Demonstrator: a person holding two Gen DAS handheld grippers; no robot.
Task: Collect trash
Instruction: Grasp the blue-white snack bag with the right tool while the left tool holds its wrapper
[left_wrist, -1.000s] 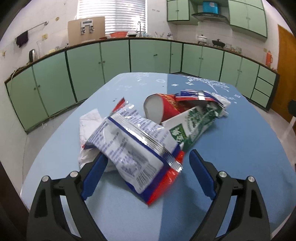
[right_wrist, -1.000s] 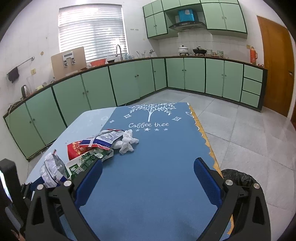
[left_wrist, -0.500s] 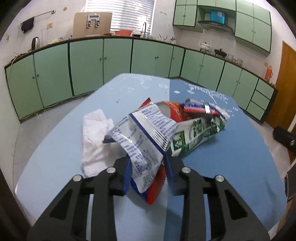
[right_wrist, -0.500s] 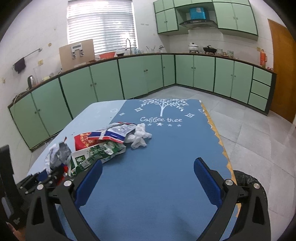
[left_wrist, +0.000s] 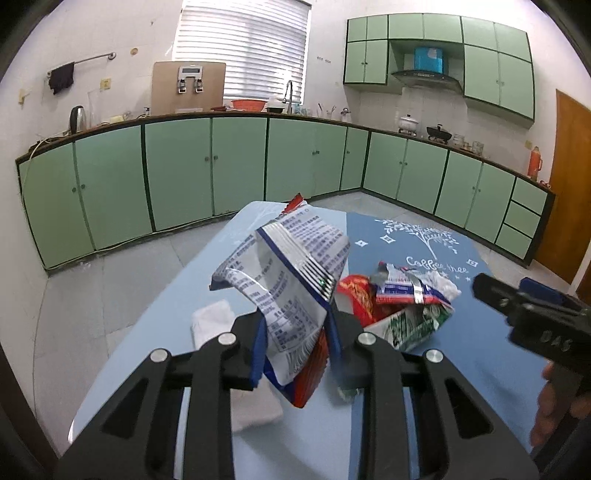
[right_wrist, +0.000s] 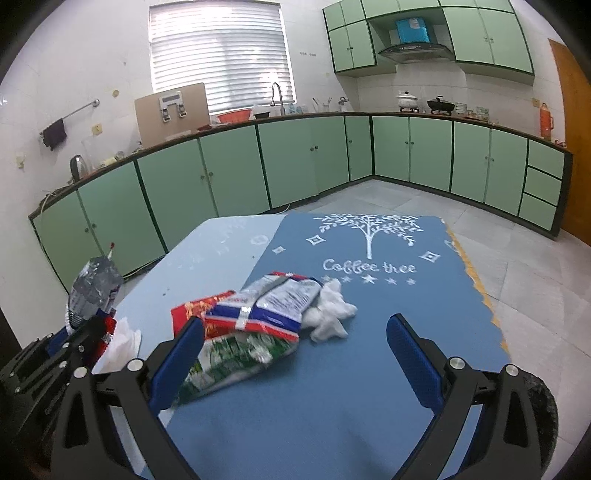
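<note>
Left gripper (left_wrist: 295, 343): fingers closing, pads pinched on a white-blue snack bag (left_wrist: 291, 280), bag lifted clear of the tabletop (left_wrist: 155, 332), crumpled top standing upright above the fingers. Landmark is the trash pile (right_wrist: 255, 317) on the blue mat (right_wrist: 369, 350). Pile has a red wrapper (right_wrist: 192, 308), a red-blue-white wrapper (right_wrist: 266, 306) on top and a green-white pack (right_wrist: 240, 354) on its near side. White tissue wad (right_wrist: 330, 314) touching the pile's right end. Flat white napkin (right_wrist: 120, 341) left of the pile, under the lifted bag. Right gripper (right_wrist: 295, 354): fingers wide apart, nothing held, hovering just in front of the pile, left finger over the green pack. Black bin (right_wrist: 543, 406) right of the pile, below tabletop edge.
</note>
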